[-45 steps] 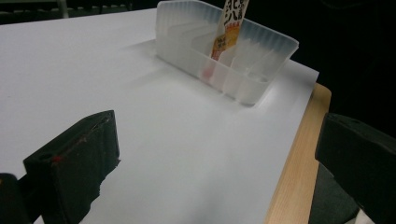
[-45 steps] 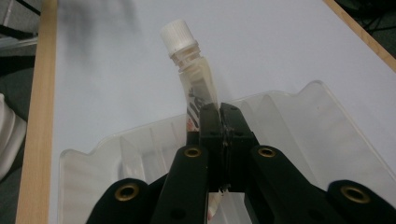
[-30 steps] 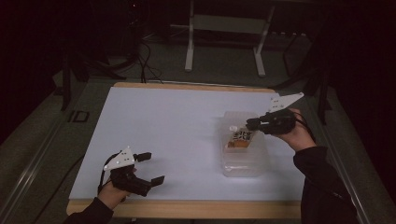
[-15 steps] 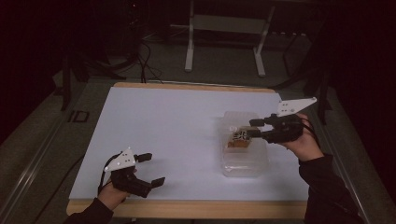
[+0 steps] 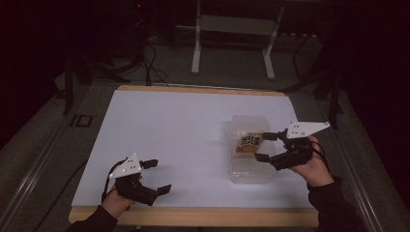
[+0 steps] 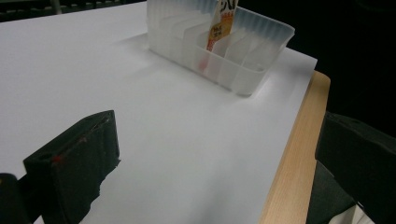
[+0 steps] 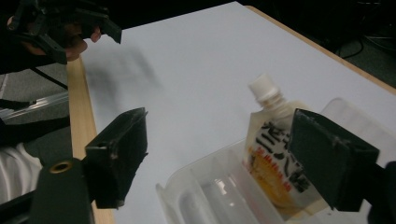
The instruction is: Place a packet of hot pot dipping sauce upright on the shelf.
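A clear plastic divided bin [image 5: 253, 172] stands on the white table top at the right. An orange-and-white drink pouch [image 5: 249, 141] with a white cap stands upright in its far compartment. My right gripper [image 5: 262, 147] hovers at the bin's right side, open. Its jaws have just been opening, and the pouch [image 7: 273, 149] stands free just ahead of them, not pressed by either pad. My left gripper [image 5: 160, 176] rests open near the front left edge with nothing between its jaws. From the left gripper view the bin [image 6: 233, 70] and pouch [image 6: 223, 21] lie far ahead.
The white sheet [image 5: 183, 130] covers most of the table, with a wooden edge [image 5: 193, 216] along the front. A metal desk frame [image 5: 232, 43] and cables [image 5: 154, 63] lie on the floor behind the table. The surroundings are dark.
The right gripper let go of the pouch, opened wide and drew back to the right and towards the person. The pouch stays standing in the bin. The left gripper kept still.
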Tool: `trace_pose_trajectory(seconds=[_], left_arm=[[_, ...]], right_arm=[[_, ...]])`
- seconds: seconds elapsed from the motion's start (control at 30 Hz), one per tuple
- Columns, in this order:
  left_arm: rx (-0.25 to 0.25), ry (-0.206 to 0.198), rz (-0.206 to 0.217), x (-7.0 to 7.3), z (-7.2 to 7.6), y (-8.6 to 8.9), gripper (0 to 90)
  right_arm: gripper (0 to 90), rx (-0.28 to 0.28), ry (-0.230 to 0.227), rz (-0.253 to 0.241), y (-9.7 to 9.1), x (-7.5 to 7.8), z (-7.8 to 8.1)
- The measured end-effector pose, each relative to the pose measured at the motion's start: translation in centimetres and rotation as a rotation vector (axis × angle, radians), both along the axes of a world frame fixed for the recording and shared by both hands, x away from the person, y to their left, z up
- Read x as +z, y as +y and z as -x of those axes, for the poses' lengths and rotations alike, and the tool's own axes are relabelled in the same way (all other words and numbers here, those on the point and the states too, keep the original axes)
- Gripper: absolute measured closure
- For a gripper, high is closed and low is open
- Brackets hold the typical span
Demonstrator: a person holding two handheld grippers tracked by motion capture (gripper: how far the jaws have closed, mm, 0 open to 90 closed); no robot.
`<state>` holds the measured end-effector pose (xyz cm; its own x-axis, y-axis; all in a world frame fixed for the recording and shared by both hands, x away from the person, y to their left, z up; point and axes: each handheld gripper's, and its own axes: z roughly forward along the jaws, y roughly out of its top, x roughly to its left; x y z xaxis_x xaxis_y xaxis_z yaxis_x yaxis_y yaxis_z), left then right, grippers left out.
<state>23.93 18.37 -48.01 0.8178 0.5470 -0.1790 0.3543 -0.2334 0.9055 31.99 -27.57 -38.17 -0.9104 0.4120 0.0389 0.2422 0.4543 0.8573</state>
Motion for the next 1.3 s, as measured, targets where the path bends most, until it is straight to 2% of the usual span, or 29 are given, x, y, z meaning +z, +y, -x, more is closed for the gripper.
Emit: trace_pose_trajectory(seconds=[0.23,0.4,0.43,0.53,0.7,0.8,0.9,0.93,1.0,1.07,1.23,1.3], left_arm=[[-0.003,-0.002,-0.001,0.0,0.1,0.0,0.0],[-0.005,0.0,-0.001,0.0,0.1,-0.1,0.0],[-0.006,0.0,-0.001,-0.1,0.1,-0.1,0.0],[-0.008,0.0,-0.003,-0.1,0.1,-0.1,0.0],[-0.012,-0.001,-0.007,-0.2,0.2,-0.1,0.0],[-0.012,-0.002,-0.008,-0.2,0.2,-0.2,0.0],[-0.012,-0.002,-0.007,-0.3,0.2,-0.2,0.0],[-0.013,-0.002,-0.004,-0.3,0.2,-0.2,0.0],[-0.013,-0.003,-0.005,-0.3,0.2,-0.2,0.0],[-0.015,-0.004,-0.004,-0.3,0.2,-0.3,0.0],[-0.026,-0.016,-0.006,-0.3,0.4,-0.5,0.0],[-0.027,-0.02,-0.009,-0.3,0.4,-0.5,0.0]], right_arm=[[11.5,-0.034,0.025,-0.029,-0.1,-1.8,1.3],[11.3,-0.054,0.036,-0.032,0.1,-3.3,2.0],[11.4,-0.078,0.021,-0.02,0.2,-3.6,2.3],[11.6,-0.103,0.023,-0.041,0.2,-4.4,2.7],[13.0,-0.123,0.014,-0.04,0.4,-5.5,3.3],[13.2,-0.134,0.038,-0.055,0.3,-6.1,3.6],[13.9,-0.146,0.036,-0.05,0.3,-6.8,4.0],[14.1,-0.142,0.04,-0.051,0.3,-7.0,4.2],[14.1,-0.147,0.01,-0.049,0.3,-7.3,4.8],[14.1,-0.158,0.0,-0.038,0.2,-7.4,5.1],[13.8,-0.202,0.031,-0.04,-0.3,-7.9,5.7],[13.7,-0.211,0.023,-0.05,-0.5,-8.0,6.0]])
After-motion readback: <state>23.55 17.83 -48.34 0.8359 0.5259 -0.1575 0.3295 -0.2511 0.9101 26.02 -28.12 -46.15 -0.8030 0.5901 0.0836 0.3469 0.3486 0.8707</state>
